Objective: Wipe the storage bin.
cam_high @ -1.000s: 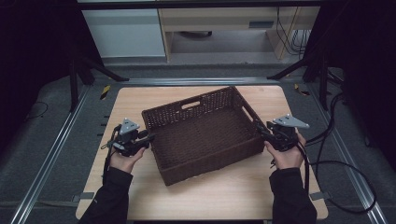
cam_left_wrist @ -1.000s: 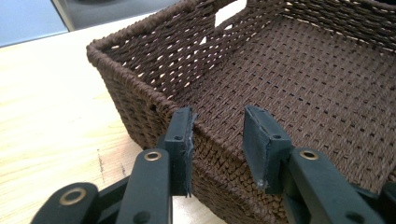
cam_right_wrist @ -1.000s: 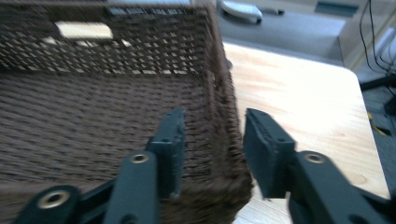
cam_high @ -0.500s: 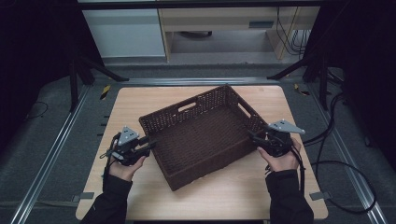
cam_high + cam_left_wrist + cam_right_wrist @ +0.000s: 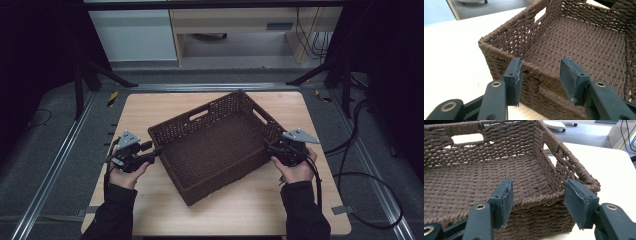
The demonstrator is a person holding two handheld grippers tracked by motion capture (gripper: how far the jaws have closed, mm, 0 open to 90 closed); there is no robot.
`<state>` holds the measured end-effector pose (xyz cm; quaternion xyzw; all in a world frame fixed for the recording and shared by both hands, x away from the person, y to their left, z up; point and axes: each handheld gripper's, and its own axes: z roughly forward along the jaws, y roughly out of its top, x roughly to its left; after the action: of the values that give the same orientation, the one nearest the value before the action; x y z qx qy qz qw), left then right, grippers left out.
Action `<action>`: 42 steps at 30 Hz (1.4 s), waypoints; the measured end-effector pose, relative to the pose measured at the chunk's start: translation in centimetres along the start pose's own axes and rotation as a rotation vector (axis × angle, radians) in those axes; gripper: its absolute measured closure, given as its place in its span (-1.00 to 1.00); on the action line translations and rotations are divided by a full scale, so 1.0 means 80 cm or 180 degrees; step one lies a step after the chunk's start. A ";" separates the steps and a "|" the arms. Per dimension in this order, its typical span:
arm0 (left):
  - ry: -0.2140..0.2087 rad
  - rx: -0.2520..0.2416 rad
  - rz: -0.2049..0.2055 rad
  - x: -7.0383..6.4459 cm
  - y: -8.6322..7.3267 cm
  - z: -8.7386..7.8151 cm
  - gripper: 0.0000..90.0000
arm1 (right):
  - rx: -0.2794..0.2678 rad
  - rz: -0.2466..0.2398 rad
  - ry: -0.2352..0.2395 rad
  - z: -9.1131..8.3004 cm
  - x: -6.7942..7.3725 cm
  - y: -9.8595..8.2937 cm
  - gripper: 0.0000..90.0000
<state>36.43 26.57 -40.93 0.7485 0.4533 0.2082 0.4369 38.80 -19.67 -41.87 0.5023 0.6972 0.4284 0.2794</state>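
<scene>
Since a second ago we have turned the basket slightly and drawn it nearer on the bench. It is dark brown wicker, empty, with handle slots. Our left tool and right tool stand apart; the gripper views show each straddling an end wall rim.
</scene>
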 end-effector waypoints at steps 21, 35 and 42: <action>0.0253 -0.0053 0.0139 0.040 0.018 0.016 -0.02 | -0.0113 -0.0001 -0.0028 0.016 -0.001 0.001 -0.08; 0.0189 0.0001 0.0239 0.036 0.009 0.011 0.03 | -0.0057 0.0016 0.0068 0.015 0.016 0.000 -0.17; 0.0133 0.0002 0.0118 0.051 0.011 0.015 0.12 | -0.0116 0.0027 0.0050 0.022 0.008 -0.001 -0.16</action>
<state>39.74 29.33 -41.16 0.7524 0.4484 0.2318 0.4231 40.01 -18.51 -42.76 0.4967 0.6893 0.4462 0.2811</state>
